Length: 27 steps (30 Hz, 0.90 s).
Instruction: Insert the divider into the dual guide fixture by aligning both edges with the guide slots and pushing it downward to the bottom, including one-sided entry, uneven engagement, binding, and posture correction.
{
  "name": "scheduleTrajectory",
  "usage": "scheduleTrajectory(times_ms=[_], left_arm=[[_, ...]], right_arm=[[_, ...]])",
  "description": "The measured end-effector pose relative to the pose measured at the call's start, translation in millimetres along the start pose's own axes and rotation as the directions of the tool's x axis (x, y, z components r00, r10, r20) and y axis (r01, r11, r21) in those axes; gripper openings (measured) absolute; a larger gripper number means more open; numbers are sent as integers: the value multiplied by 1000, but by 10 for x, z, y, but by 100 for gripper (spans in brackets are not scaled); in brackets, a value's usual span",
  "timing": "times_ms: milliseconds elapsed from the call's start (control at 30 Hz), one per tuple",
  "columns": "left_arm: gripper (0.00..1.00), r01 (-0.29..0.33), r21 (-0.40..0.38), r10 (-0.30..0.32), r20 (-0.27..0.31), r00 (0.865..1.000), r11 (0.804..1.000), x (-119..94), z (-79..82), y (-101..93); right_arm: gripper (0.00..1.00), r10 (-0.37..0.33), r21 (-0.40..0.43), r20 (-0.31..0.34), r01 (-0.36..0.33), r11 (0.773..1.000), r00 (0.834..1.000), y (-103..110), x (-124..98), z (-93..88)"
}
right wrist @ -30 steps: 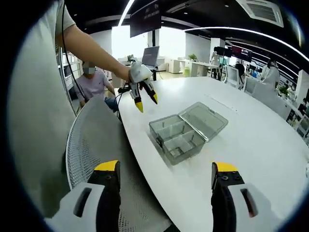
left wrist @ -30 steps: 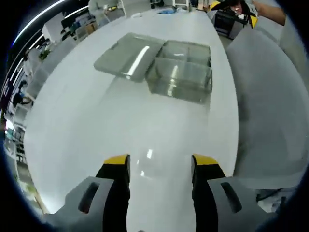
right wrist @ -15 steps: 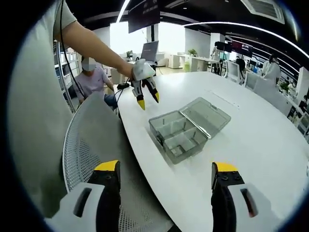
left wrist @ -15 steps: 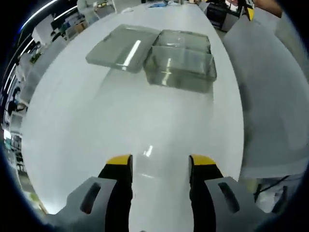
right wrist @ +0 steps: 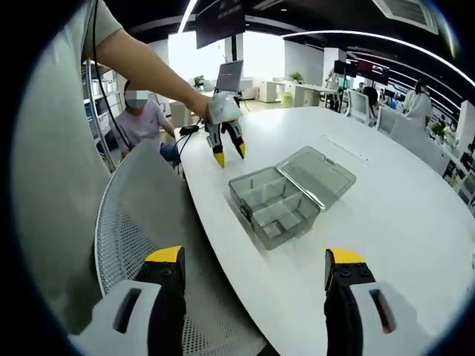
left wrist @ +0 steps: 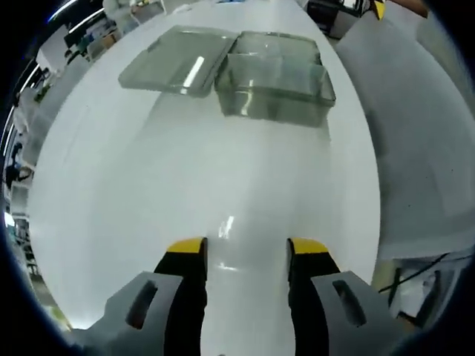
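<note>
On a wide white desk [right wrist: 386, 215], near its curved edge, a clear plastic compartment box [right wrist: 274, 206] is sitting with its hinged lid [right wrist: 315, 175] folded flat open beside it, so the interior is being left reachable from above. In the right gripper view, partitions are seen standing inside the box, marking off several cells; whether any of them is the loose divider to be inserted, and where the guide slots run, cannot be told. No separate divider is seen lying on the desk.

Beside the desk, a white mesh chair [right wrist: 141, 222] is being kept close to the person's body.

The left gripper [right wrist: 226, 154] is being held by a bare arm above the desk edge, just short of the box, jaws pointing down and slightly parted with nothing between them, apparently poised to reach in. In its own view, the left gripper [left wrist: 245, 256] is being aimed along the bare desk toward the box [left wrist: 274, 74] and lid [left wrist: 178, 59].

The right gripper [right wrist: 256, 271] is being held back over the chair and desk edge, jaws wide apart and empty.
</note>
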<state>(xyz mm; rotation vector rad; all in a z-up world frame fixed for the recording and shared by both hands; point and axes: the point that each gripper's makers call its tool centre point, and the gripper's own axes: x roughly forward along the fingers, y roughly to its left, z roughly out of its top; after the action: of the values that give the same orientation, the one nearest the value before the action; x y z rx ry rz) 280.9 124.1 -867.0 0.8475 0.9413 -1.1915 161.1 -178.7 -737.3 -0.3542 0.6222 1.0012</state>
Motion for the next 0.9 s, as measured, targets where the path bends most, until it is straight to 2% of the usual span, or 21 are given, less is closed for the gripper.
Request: scheduleTrajectory(times_ms=[133,233,400,900], left_arm=[[41,10,-6,-10,9,1000,1000,7,23,19],[36,38,1,-38,13,999,999,20,37,-25],[31,34,-9,-33,21,999,999,26,55,4],[30,30,-23,-29,30,999,999,27,58,31]], right_arm=[[74,2,6,-8,-2,1000,1000,-2,9,-35],[74,5,8,-8,-5,1000,1000,-6,15,-38],[74,12,9,-10,-12,1000,1000,-31,43,-32],[74,30,0,-10,-30,1000,999,-82,124,24]])
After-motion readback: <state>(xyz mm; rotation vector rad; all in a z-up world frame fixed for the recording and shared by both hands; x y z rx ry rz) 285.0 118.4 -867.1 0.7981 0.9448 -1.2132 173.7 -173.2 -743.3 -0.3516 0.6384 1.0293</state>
